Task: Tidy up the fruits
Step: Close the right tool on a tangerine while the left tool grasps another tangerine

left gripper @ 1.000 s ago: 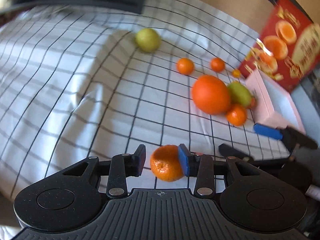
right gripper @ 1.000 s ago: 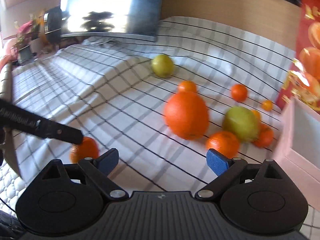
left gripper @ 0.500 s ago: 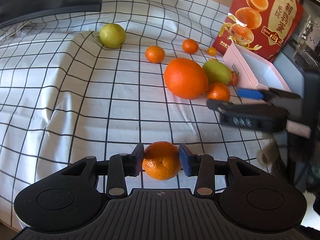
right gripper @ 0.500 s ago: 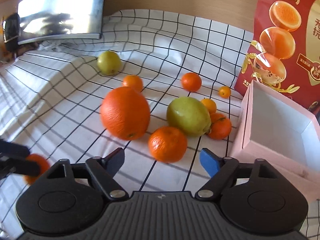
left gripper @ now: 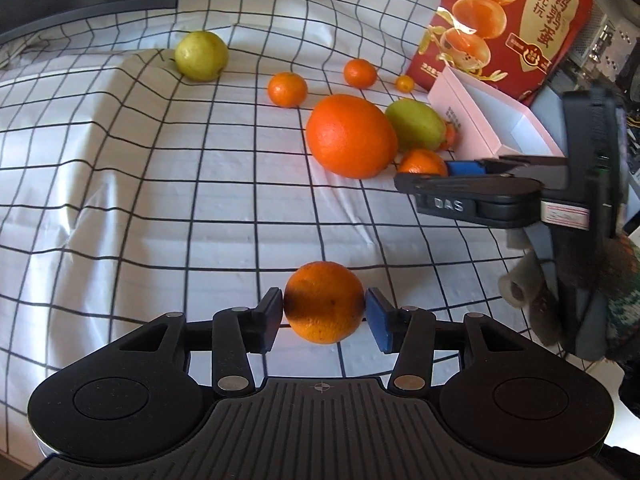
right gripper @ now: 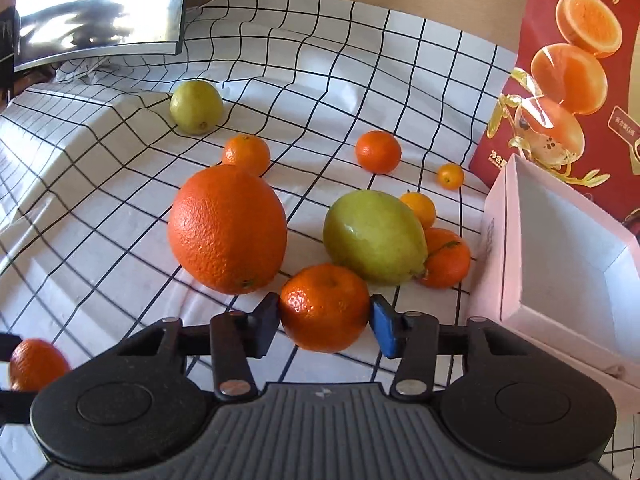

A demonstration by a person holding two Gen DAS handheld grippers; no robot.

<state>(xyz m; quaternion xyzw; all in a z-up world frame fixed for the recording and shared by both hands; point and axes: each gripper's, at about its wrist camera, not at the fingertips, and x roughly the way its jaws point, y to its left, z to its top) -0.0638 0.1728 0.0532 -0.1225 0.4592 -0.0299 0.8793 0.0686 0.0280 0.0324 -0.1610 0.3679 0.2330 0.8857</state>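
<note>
Left tongs point(left gripper: 325, 315) have just been opening and now bracket a mandarin point(left gripper: 324, 307) that sits on the checked cloth point(left gripper: 160, 200); the far pad looks clear of the peel and the near one may be grazing it, so I read this fruit as let go, set down well apart from the main cluster. Right tongs point(right gripper: 324, 322) have just been closing, and both pads press the sides of another mandarin point(right gripper: 325, 306), just in front of the big orange point(right gripper: 227, 229) and the green fruit point(right gripper: 374, 237), beside the open pink box point(right gripper: 560, 264). To do this well: back the left tongs straight off, so neither pad nudges the fruit into a roll. On the right, keep the squeeze gentle and centred, then lift straight up before swinging, since the orange and green fruit sit near enough to get bumped.
</note>
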